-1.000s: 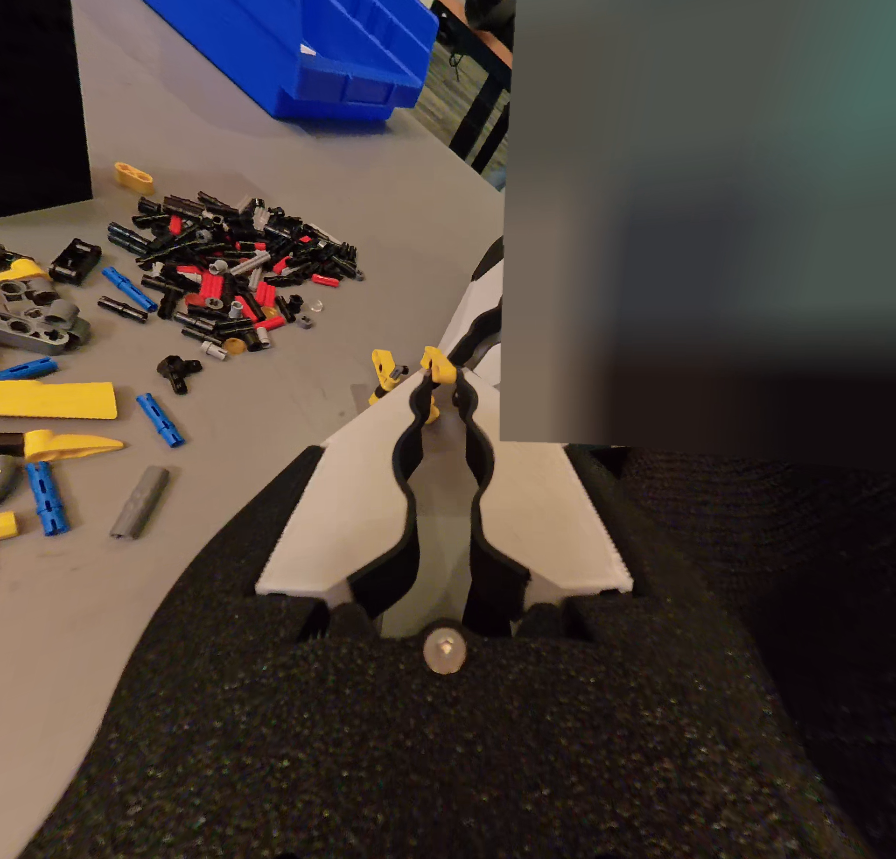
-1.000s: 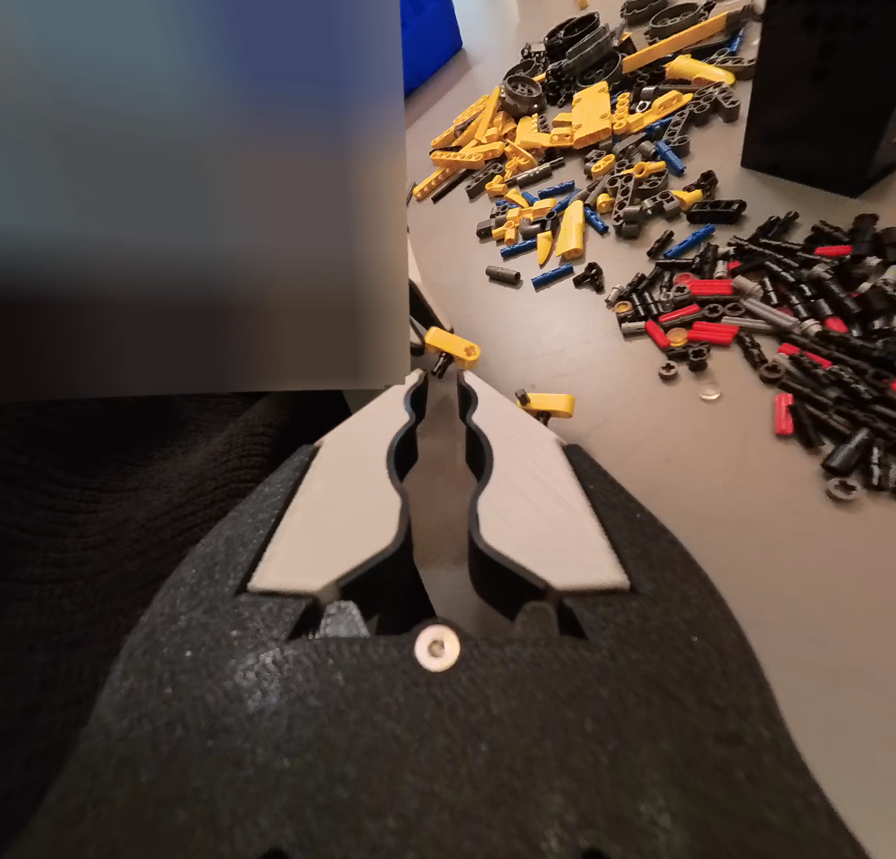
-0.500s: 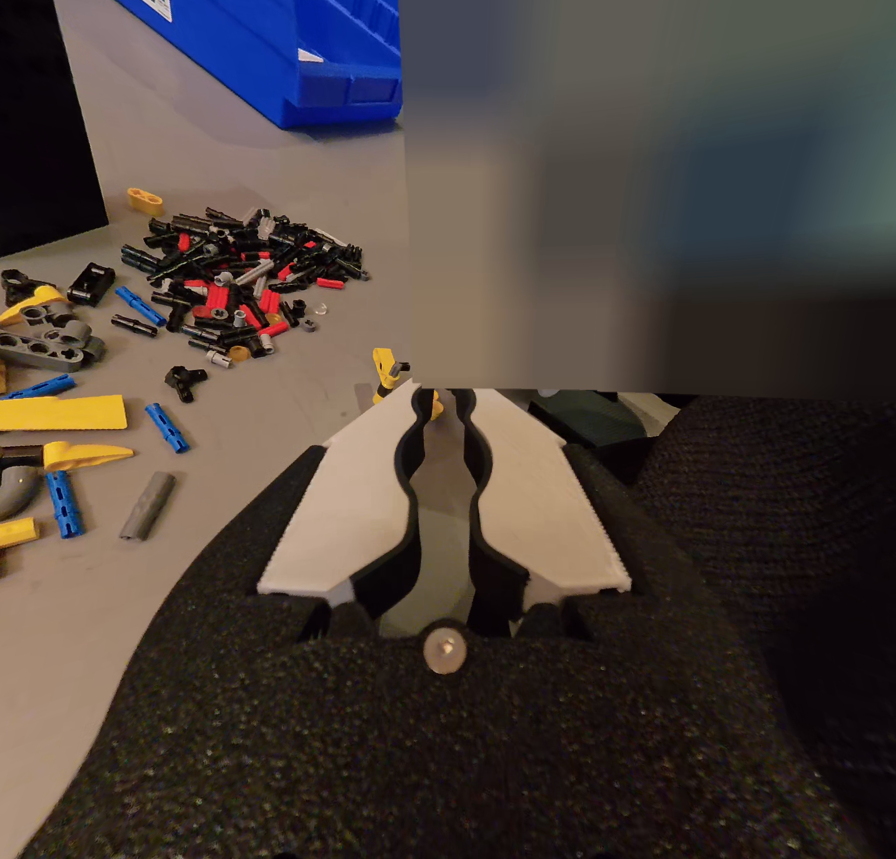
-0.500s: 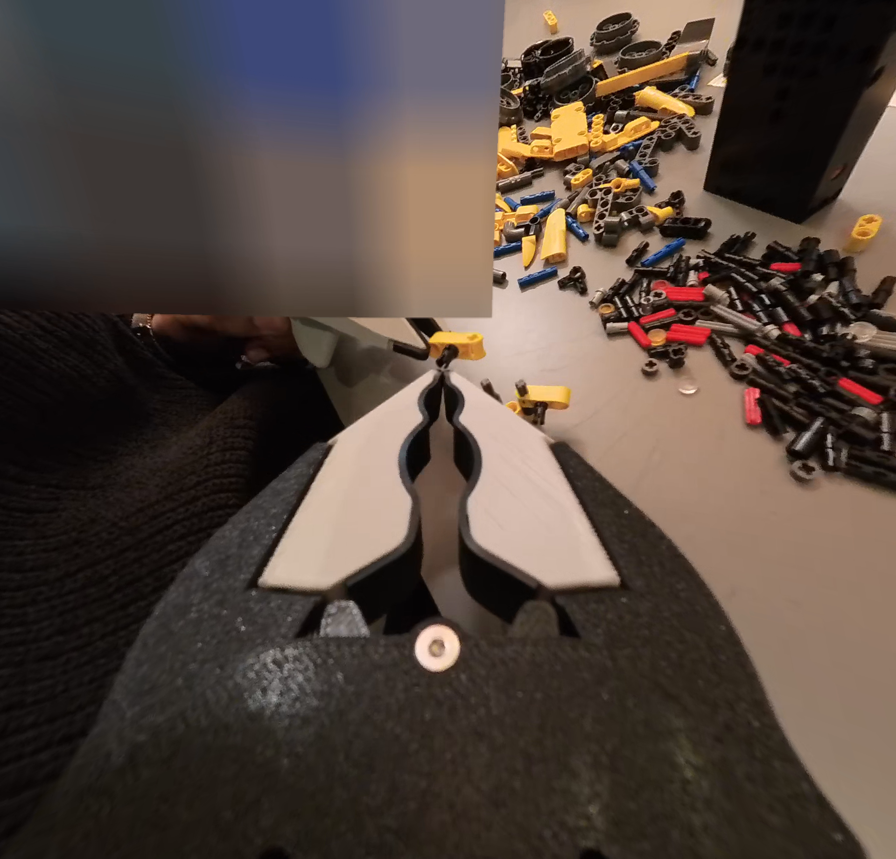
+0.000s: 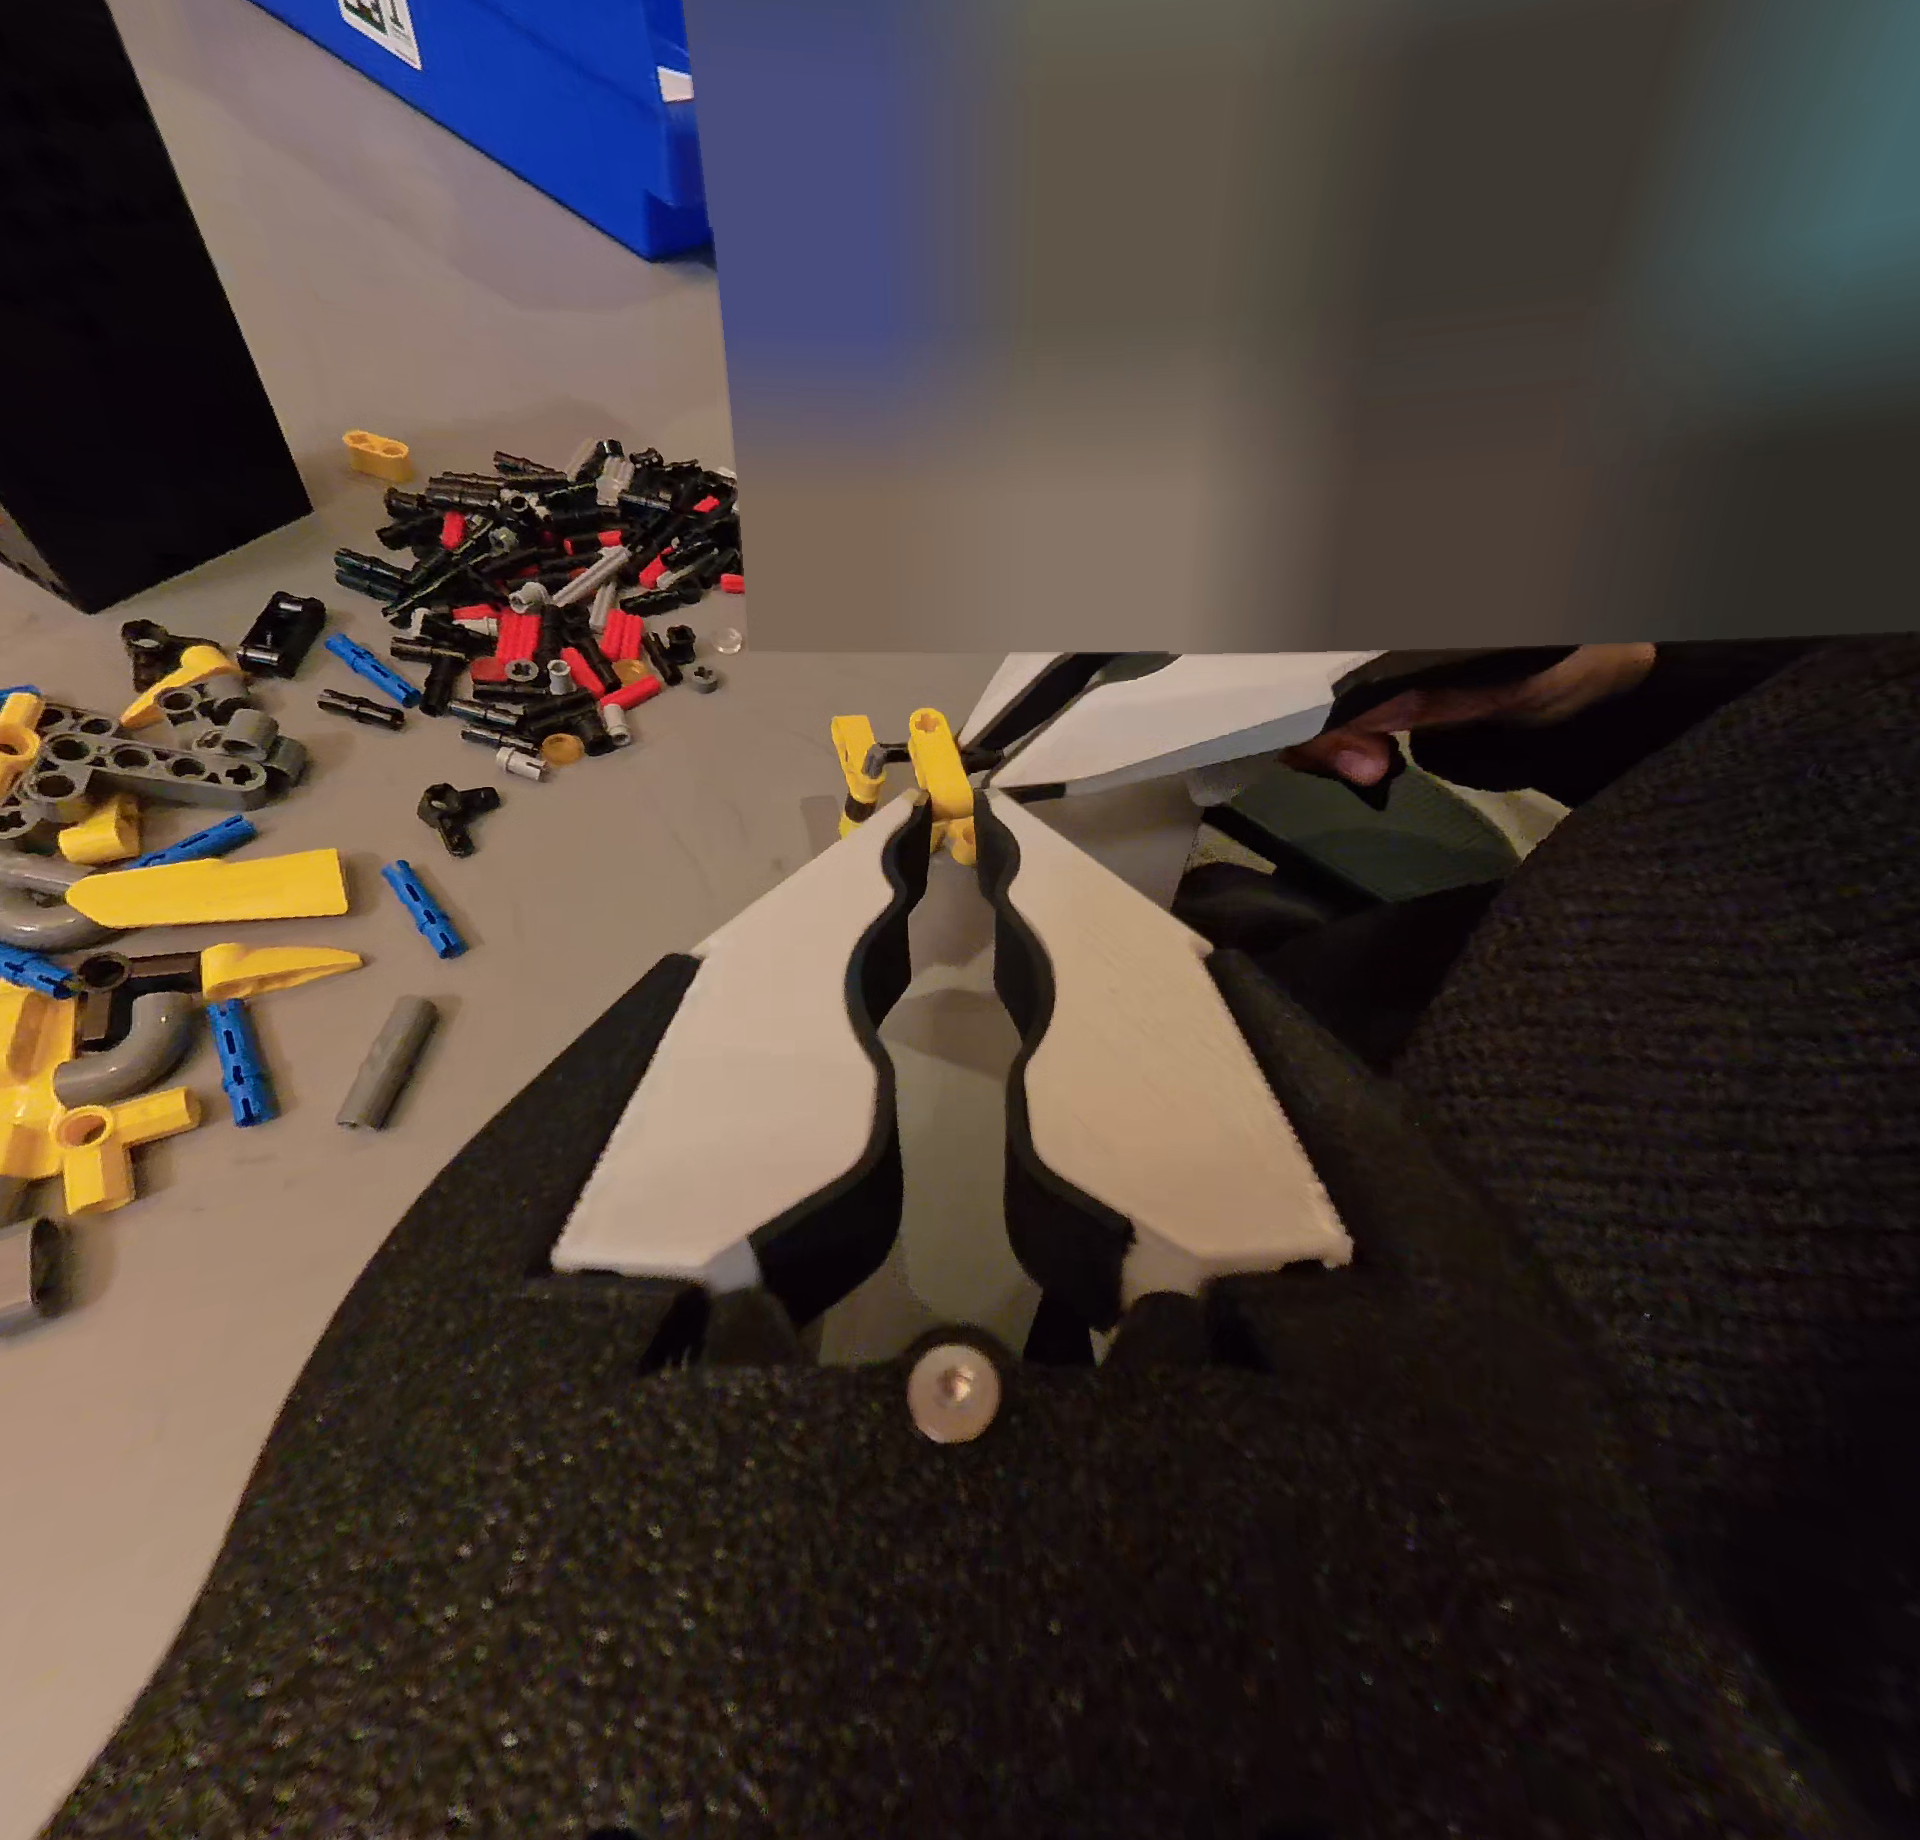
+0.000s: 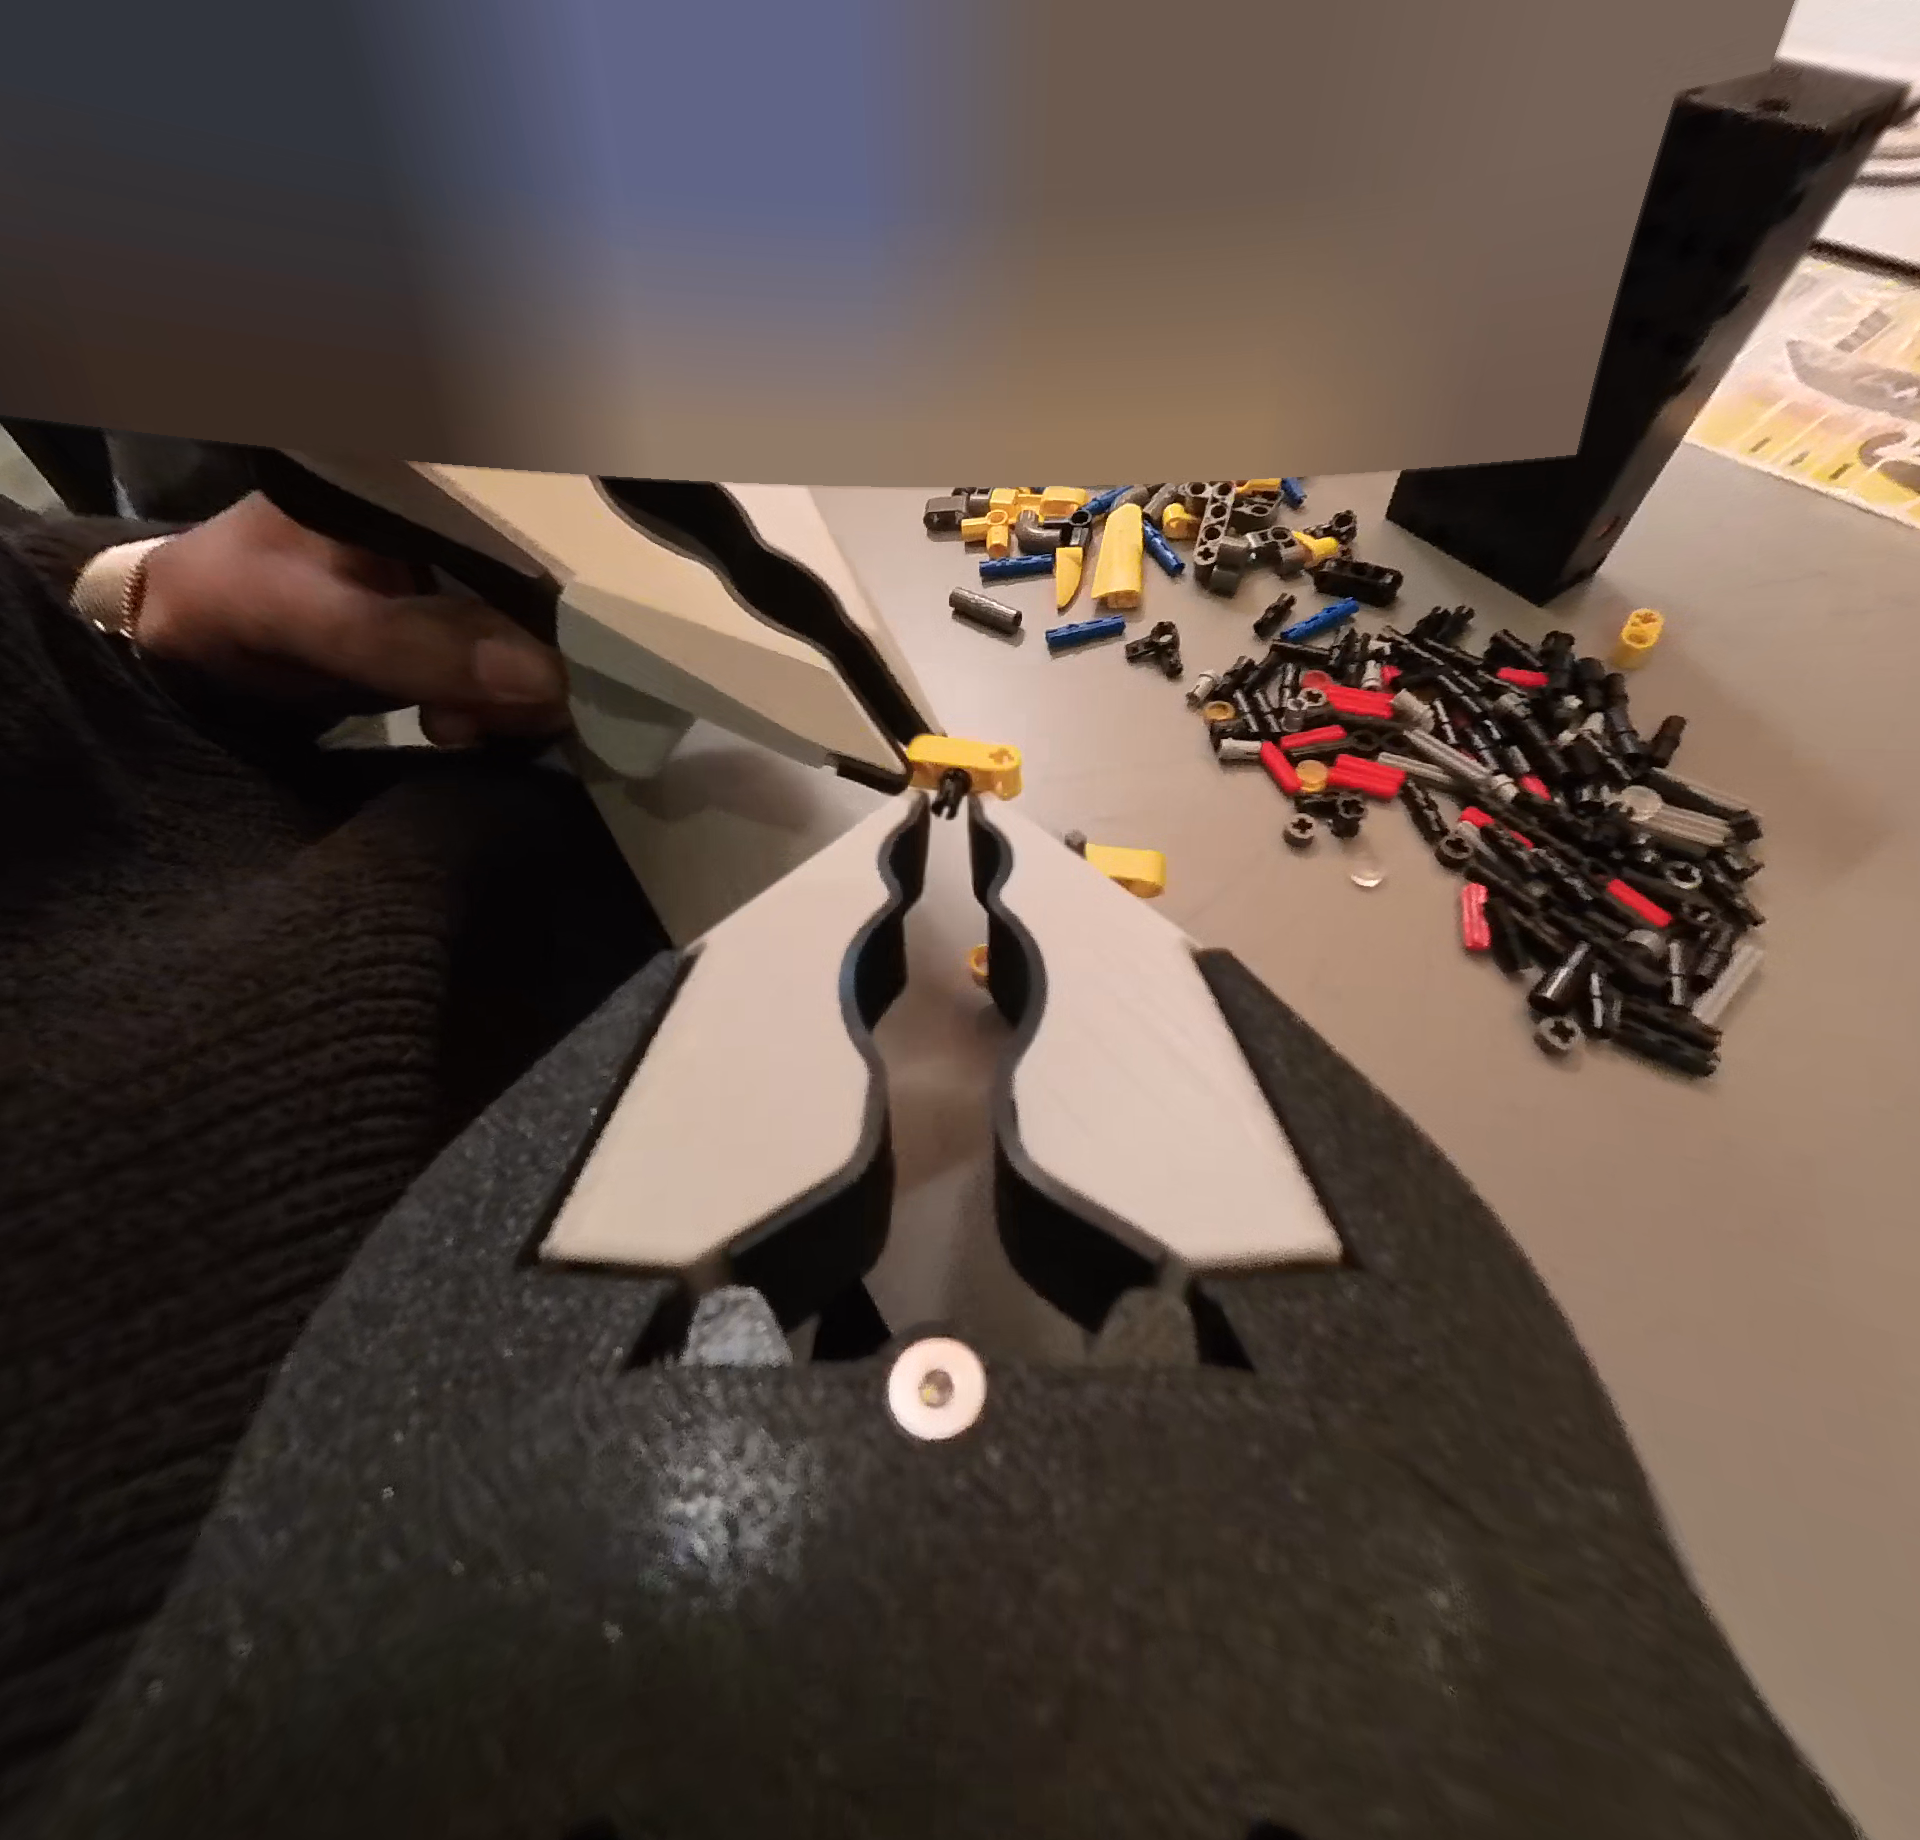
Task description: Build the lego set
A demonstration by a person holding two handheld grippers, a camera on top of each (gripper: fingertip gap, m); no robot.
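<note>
My left gripper (image 5: 948, 811) is shut on a small yellow beam (image 5: 938, 764) and holds it above the grey table (image 5: 582, 917). In the right wrist view the left gripper (image 6: 883, 764) comes in from the upper left with the yellow beam (image 6: 966, 754) at its tips. A short black pin (image 6: 948, 799) sticks out of the beam. My right gripper (image 6: 948, 805) is shut on that pin, and in the left wrist view it (image 5: 992, 767) meets the beam from the right. A second yellow beam (image 5: 857, 751) lies on the table just behind; it also shows in the right wrist view (image 6: 1127, 863).
A pile of black, red and grey pins (image 5: 561, 585) (image 6: 1507, 793) lies nearby. Yellow, grey and blue parts (image 5: 156, 886) (image 6: 1143, 543) are scattered. A black block (image 5: 114, 336) (image 6: 1714, 315), a blue bin (image 5: 520, 55) and a printed booklet (image 6: 1829, 388) stand farther back. A hand (image 6: 343, 616) holds the left gripper. My two grippers' fingertips are within a few centimetres of each other. It is some 15 centimeters from my right tips to the black block (image 5: 114, 336).
The right gripper's fingers have closed from slightly apart onto the black pin. Both grippers have swung and come tip to tip. The left gripper has kept the yellow beam.
</note>
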